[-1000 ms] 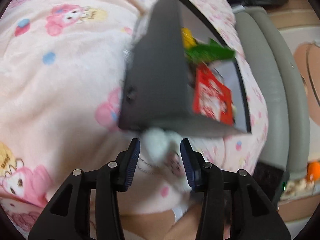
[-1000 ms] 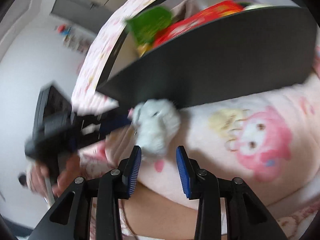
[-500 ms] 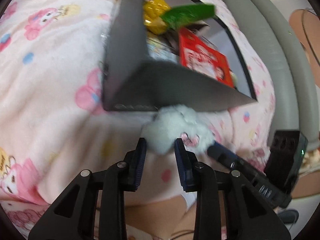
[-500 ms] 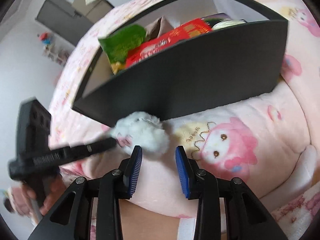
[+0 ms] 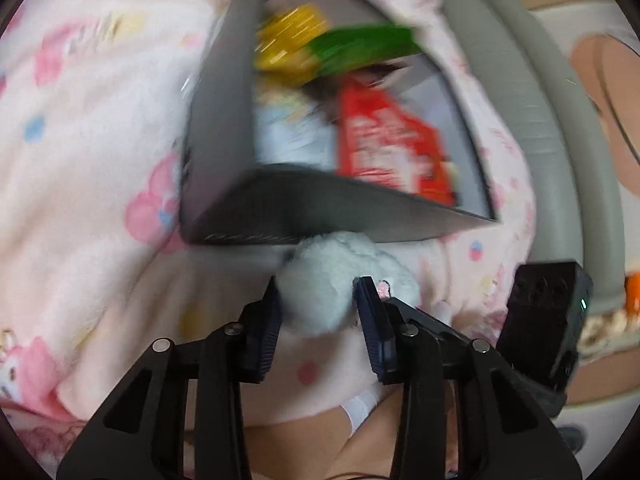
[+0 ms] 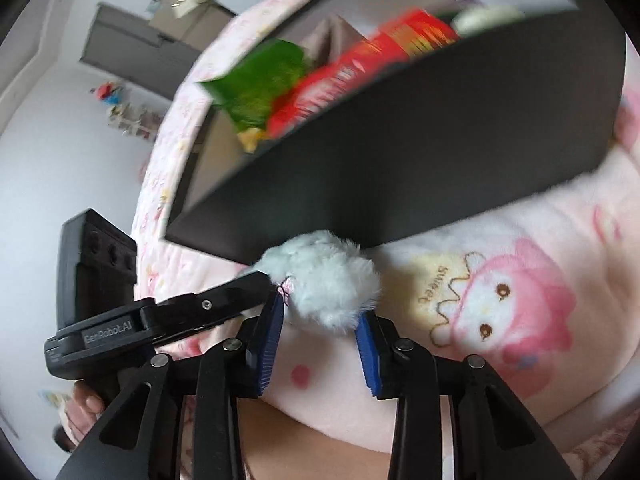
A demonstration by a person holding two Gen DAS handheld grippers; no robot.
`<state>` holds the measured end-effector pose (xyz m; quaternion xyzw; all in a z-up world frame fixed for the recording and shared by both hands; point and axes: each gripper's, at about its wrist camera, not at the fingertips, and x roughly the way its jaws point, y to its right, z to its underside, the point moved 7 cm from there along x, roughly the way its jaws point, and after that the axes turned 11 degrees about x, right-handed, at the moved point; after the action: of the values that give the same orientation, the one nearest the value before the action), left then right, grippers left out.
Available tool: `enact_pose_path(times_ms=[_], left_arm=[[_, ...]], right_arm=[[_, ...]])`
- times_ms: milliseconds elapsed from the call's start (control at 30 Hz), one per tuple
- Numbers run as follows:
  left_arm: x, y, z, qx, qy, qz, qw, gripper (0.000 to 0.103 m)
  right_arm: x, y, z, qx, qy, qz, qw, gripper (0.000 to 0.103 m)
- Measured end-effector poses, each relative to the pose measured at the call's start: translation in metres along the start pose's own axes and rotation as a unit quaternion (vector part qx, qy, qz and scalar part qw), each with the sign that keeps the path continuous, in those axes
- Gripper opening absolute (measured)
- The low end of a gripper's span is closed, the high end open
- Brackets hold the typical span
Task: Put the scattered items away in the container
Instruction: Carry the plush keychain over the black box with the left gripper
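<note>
A white plush toy lies on the pink blanket at the foot of the dark box's near wall. My left gripper has the toy between its blue pads, which touch both its sides while the jaws are opening. From the right wrist view, the toy rests just past the tips of my right gripper, which stands open. One left finger reaches the toy from the left. The box holds a green packet, a red packet and a yellow item.
The pink cartoon-print blanket covers the whole soft surface. A grey padded edge runs along its right side. The right gripper's black body is close at the right. A person's hand holds the left gripper.
The left jaws narrowed short of the toy, then widened, and now have it between the pads. The right gripper came in beside it. The views swung and show more of the box's inside.
</note>
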<state>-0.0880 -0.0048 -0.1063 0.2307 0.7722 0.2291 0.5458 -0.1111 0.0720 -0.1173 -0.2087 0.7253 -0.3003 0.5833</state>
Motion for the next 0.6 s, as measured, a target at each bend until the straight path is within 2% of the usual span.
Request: enact_pose_path(times_ms=[133, 233, 300, 433, 533, 600], left_arm=[[-0.039, 0.033, -0.010, 0.049, 0.054, 0.031, 0.9969, 0.032], [-0.062, 0.051, -0.032, 0.079, 0.099, 0.023, 0.9917, 0.032], [-0.068, 0.048, -0.047, 0.086, 0.116, 0.009, 0.9895, 0.033], [-0.048, 0.036, -0.078, 0.070, 0.091, -0.038, 0.9926, 0.034], [-0.025, 0.012, -0.077, 0.052, 0.036, -0.076, 0.9951, 0.037], [-0.017, 0.001, -0.073, 0.043, -0.001, -0.120, 0.9918, 0.037]], right_arm=[[-0.028, -0.023, -0.006, -0.033, 0.037, -0.027, 0.998, 0.030], [-0.050, -0.050, -0.018, -0.079, 0.064, -0.028, 0.994, 0.030], [-0.057, -0.064, -0.033, -0.115, 0.076, -0.017, 0.990, 0.030], [-0.043, -0.067, -0.065, -0.154, 0.060, 0.019, 0.986, 0.030], [-0.017, -0.049, -0.077, -0.155, 0.020, 0.043, 0.987, 0.030], [-0.005, -0.025, -0.075, -0.134, -0.007, 0.040, 0.990, 0.028]])
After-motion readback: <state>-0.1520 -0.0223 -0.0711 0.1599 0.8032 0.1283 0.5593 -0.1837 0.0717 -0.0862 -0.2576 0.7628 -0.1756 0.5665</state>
